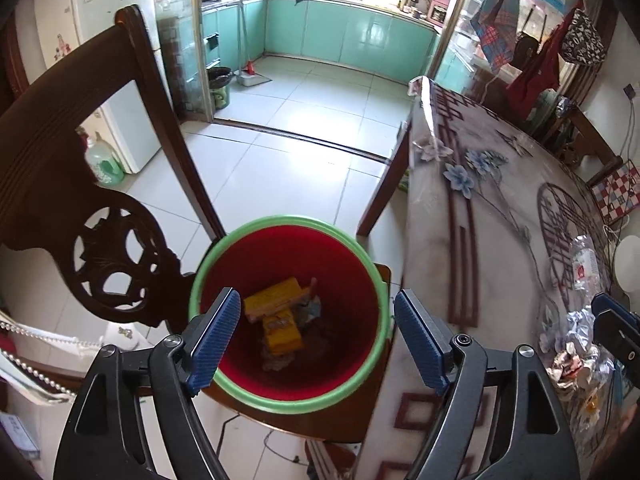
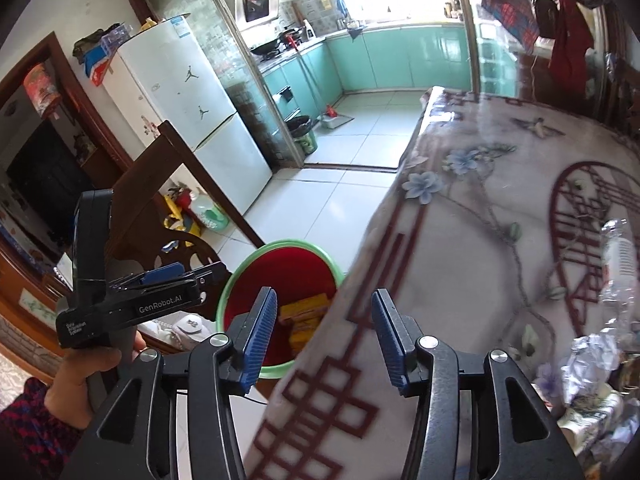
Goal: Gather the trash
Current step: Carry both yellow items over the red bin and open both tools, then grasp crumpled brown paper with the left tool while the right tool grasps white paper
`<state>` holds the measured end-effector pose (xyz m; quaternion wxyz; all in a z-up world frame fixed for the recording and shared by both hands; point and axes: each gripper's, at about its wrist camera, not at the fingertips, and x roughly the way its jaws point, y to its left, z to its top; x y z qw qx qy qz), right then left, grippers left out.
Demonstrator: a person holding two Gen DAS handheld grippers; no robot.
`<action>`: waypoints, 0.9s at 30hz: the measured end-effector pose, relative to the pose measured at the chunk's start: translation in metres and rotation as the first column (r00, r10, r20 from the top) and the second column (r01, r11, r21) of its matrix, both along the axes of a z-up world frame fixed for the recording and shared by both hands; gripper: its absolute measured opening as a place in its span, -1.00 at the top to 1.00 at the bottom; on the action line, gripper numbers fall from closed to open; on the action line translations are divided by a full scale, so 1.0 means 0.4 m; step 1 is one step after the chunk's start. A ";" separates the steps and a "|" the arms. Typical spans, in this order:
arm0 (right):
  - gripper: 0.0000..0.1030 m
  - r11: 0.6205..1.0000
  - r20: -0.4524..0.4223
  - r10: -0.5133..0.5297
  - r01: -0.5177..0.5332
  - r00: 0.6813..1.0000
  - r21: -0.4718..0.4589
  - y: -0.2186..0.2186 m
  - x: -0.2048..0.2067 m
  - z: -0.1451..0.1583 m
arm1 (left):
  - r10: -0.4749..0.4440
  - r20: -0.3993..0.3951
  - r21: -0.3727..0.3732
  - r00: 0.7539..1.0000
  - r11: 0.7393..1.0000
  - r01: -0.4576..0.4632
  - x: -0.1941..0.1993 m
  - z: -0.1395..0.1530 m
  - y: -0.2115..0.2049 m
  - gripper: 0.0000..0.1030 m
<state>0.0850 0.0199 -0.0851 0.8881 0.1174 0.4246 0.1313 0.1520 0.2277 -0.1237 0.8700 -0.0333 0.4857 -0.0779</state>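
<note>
Left tool (image 1: 316, 336) tilted down, jaws apart, right tool (image 2: 324, 336) likewise

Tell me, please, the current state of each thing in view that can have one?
Left gripper: open, empty, above the bucket.
Right gripper: open, empty.
Bucket: upright on the chair, yellow packets inside.
Plastic bottle: lying on the table.
Crumpled wrappers: piled on the table, uncollected.

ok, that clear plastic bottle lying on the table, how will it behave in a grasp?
The clear plastic bottle looks empty and crumpled, so probably very light and likely to buckle under the pads. It lies on its side on the glossy tablecloth, so a nudge may slide or roll it. Its smooth plastic may be slippery.
</note>
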 end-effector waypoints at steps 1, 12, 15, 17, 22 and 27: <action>0.06 1.000 0.009 -0.008 0.008 1.000 -0.007 -0.023 -0.017 0.007 | -0.016 0.000 -0.002 1.000 1.000 0.016 -0.004 0.002 -0.012 -0.54; -0.17 0.956 -0.104 -0.238 0.214 0.966 -0.200 -0.450 -0.200 -0.008 | -0.215 0.011 -0.007 0.977 0.977 0.215 -0.089 0.029 -0.190 -0.60; -0.17 0.946 -0.179 -0.281 0.241 0.943 -0.216 -0.560 -0.252 -0.047 | -0.268 0.001 -0.027 0.964 0.963 0.268 -0.125 0.027 -0.259 -0.60; -0.17 0.947 -0.225 -0.289 0.242 0.931 -0.212 -0.608 -0.278 -0.079 | -0.295 -0.005 -0.036 0.956 0.955 0.294 -0.146 0.025 -0.305 -0.60; -0.17 0.955 -0.304 -0.283 0.238 0.910 -0.175 -0.662 -0.313 -0.174 | -0.339 -0.035 -0.044 0.940 0.940 0.337 -0.194 0.018 -0.431 -0.60; -0.01 0.969 -0.321 -0.236 0.198 0.917 -0.147 -0.685 -0.316 -0.229 | -0.368 -0.059 -0.026 0.928 0.930 0.367 -0.243 0.005 -0.536 -0.60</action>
